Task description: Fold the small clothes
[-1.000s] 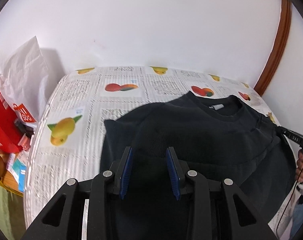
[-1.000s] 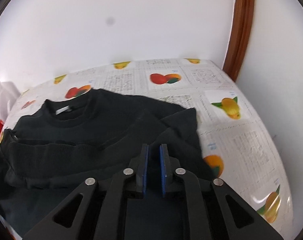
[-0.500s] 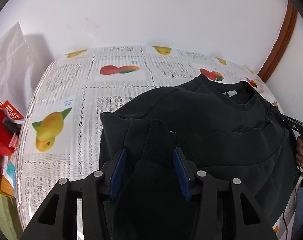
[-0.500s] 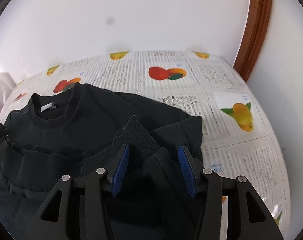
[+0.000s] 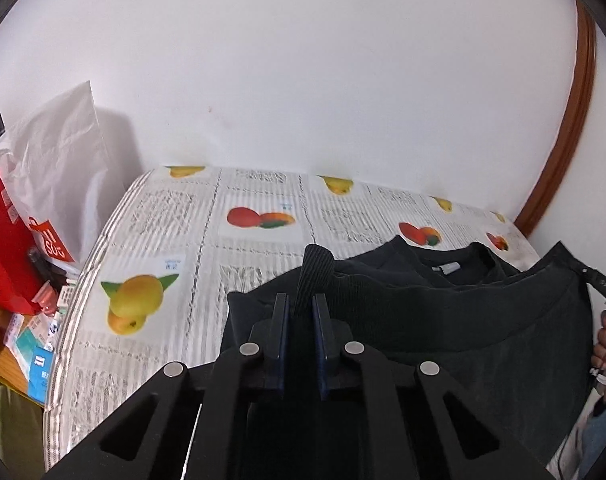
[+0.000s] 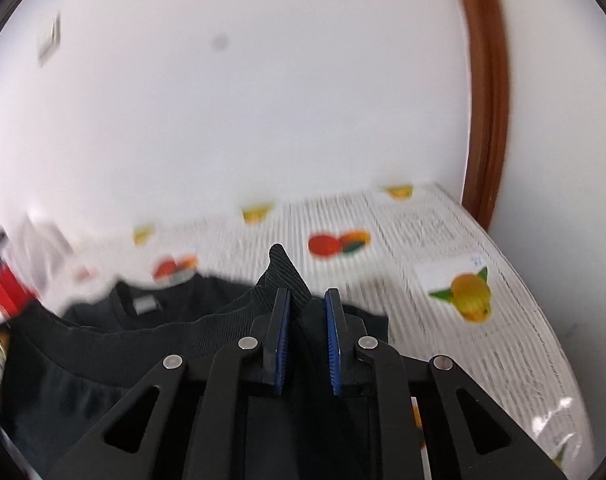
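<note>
A black sweatshirt [image 5: 443, 320] lies on the fruit-print tablecloth [image 5: 175, 240], collar toward the wall. My left gripper [image 5: 301, 308] is shut on its ribbed hem corner [image 5: 315, 276], which sticks up between the pads, lifted off the table. In the right wrist view my right gripper [image 6: 306, 304] has the other ribbed hem corner [image 6: 283, 272] between its pads, jaws closed onto the cloth with a narrow gap. The sweatshirt [image 6: 143, 344] hangs from it; this view is blurred. The hem stretches between both grippers.
A white paper bag [image 5: 59, 168] and a red box [image 5: 3, 248] stand off the table's left edge, with small items below. A brown wooden door frame [image 5: 563, 140] runs up at the right. A white wall stands behind the table.
Both grippers were open around the hem corners half a second ago; now both have closed on them and lifted the hem up off the table.
</note>
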### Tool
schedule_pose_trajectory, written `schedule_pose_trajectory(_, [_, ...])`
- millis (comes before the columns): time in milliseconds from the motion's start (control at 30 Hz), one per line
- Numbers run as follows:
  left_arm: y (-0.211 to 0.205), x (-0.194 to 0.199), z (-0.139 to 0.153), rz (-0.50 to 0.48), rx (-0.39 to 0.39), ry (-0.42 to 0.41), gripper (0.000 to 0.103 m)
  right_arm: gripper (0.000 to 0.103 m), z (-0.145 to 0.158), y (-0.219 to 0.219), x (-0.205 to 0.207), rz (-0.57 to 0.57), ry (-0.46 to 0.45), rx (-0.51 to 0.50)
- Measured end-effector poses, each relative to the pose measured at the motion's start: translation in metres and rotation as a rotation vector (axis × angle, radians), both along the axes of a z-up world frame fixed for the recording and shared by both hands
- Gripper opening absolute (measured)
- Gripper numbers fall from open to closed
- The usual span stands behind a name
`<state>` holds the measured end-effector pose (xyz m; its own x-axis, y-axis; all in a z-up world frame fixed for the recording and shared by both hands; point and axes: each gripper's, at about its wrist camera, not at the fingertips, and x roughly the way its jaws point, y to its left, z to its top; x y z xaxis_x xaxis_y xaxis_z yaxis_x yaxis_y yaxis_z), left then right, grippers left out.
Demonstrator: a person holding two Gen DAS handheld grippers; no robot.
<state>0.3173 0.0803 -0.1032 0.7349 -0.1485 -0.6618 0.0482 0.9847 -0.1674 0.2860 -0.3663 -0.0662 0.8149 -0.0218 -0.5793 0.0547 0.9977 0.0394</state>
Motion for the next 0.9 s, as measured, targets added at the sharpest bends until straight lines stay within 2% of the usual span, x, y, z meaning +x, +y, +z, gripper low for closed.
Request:
schedule_pose_trajectory(33, [-0.002, 0.004, -0.003, 0.001, 0.004, 0.010, 0.011, 0.017, -0.003, -0.001, 0.004, -0.011, 0.009, -0.009])
schedule_pose_trajectory(233, [-0.009, 0.029, -0.037, 0.025, 0.030, 0.117, 0.011, 0.017, -0.051, -0.008, 0.041, -0.089, 0.190, -0.066])
schedule_pose_trajectory(300, [-0.008, 0.031, -0.046, 0.028, 0.024, 0.138, 0.011, 0.017, -0.059, -0.009, 0.045, -0.100, 0.208, -0.069])
schedule_pose_trajectory(500, [-0.005, 0.034, -0.049, 0.019, 0.005, 0.175, 0.015, 0.024, -0.061, -0.008, 0.044, -0.105, 0.250, -0.099])
schedule_pose_trajectory(533, [-0.006, 0.033, -0.049, 0.018, 0.009, 0.178, 0.015, 0.025, -0.057, -0.006, 0.039, -0.102, 0.249, -0.115])
schedule_pose_trajectory(600, [-0.007, 0.031, -0.047, 0.014, 0.014, 0.182, 0.015, 0.035, -0.049, -0.004, 0.026, -0.103, 0.234, -0.151])
schedule_pose_trajectory(667, [-0.008, 0.028, -0.045, 0.012, 0.021, 0.188, 0.016, 0.036, -0.043, -0.004, 0.008, -0.102, 0.224, -0.180])
schedule_pose_trajectory(833, [-0.010, 0.011, -0.039, 0.011, 0.048, 0.201, 0.030, 0.036, -0.046, -0.014, -0.038, -0.097, 0.250, -0.249])
schedule_pose_trajectory(900, [-0.010, -0.001, -0.038, 0.012, 0.071, 0.205, 0.037, 0.036, -0.051, -0.022, -0.056, -0.113, 0.267, -0.243])
